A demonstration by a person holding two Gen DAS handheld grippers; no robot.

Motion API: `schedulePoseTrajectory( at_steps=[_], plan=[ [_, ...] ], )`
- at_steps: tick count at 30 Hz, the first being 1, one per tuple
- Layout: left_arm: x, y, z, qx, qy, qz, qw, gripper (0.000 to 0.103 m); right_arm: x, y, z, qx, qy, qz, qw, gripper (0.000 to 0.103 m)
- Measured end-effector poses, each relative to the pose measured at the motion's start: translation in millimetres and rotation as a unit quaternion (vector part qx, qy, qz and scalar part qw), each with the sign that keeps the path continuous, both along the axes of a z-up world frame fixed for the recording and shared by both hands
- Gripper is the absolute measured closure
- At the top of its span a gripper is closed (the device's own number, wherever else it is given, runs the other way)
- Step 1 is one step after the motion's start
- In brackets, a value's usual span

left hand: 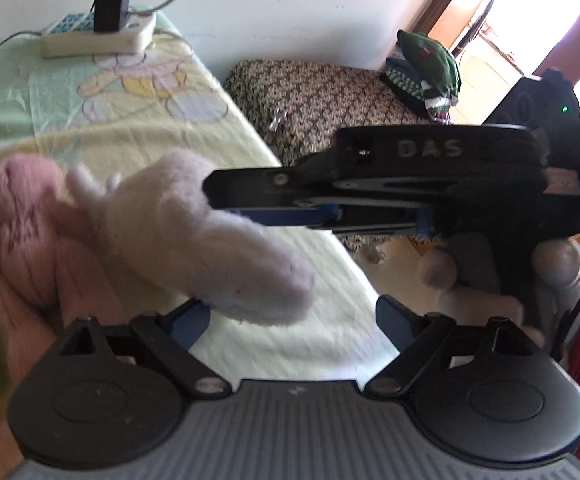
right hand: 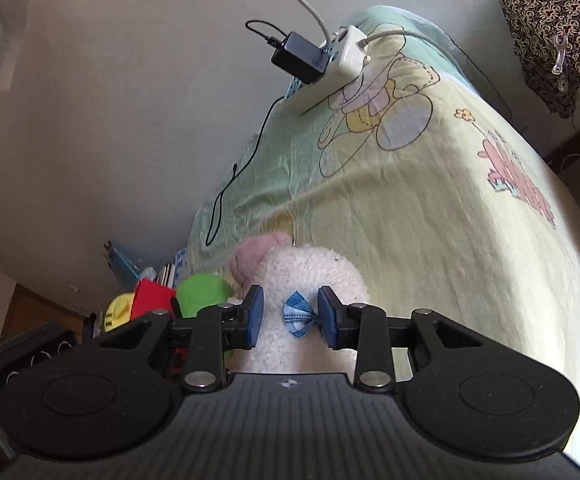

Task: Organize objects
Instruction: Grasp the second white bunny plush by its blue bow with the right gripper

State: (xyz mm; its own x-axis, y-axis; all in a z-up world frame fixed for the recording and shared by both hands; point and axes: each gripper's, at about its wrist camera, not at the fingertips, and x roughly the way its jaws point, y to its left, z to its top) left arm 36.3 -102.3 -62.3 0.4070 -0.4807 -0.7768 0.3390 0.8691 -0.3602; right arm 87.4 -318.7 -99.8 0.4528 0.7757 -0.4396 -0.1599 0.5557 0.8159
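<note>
The right gripper (right hand: 290,316) is right on the white plush toy (right hand: 310,276), blue pads either side of its little blue bow (right hand: 299,319), and the jaws look part-closed around the fluffy body without really squeezing it: there's white fur between pad and bow on both sides, so call it loosely bracketed, not clamped. From the left wrist view the same white plush (left hand: 194,232) hangs out over the near edge of the cartoon-print bedsheet (left hand: 138,120), with a pink plush (left hand: 22,220) just to its left, touching it. The left gripper (left hand: 294,320) sits spread wide and empty below the toy. Here's the worry: that fur is soft and compressible, so a light pinch could slide off and drop the toy on the floor rather than the sheet. The pink plush presses against it too, so a pull may drag that one along. Off to the left there's a green ball (right hand: 202,294) and a red block (right hand: 152,298) crowded close, easy to knock. At the far end a power strip (right hand: 330,68) with a black charger (right hand: 300,56) and trailing cable (right hand: 230,184) lies on the bed, a snag risk if anything swings that way. The two grippers are close as well; a bump is possible.
</note>
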Motion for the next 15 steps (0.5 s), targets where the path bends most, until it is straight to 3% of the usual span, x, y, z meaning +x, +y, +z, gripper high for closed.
schedulePoseTrajectory(
  at_steps=[5,9,12,15],
  plan=[
    [-21,15,-7,0.002,0.028,0.008,0.9996,0.015,-18,4,0,0.003,-0.007,0.042,0.999,0.069],
    [-24,27,-4,0.016,0.023,0.028,0.9992,0.015,-15,-10,-10,0.047,0.007,-0.012,0.999,0.068],
    [-14,31,-3,0.018,0.017,0.043,0.9988,0.015,-9,-8,-22,0.031,0.02,-0.022,0.999,0.068],
    [-4,29,-4,0.016,0.013,0.049,0.9986,0.016,-3,-2,-36,0.038,0.035,-0.015,0.999,0.055]
  ],
)
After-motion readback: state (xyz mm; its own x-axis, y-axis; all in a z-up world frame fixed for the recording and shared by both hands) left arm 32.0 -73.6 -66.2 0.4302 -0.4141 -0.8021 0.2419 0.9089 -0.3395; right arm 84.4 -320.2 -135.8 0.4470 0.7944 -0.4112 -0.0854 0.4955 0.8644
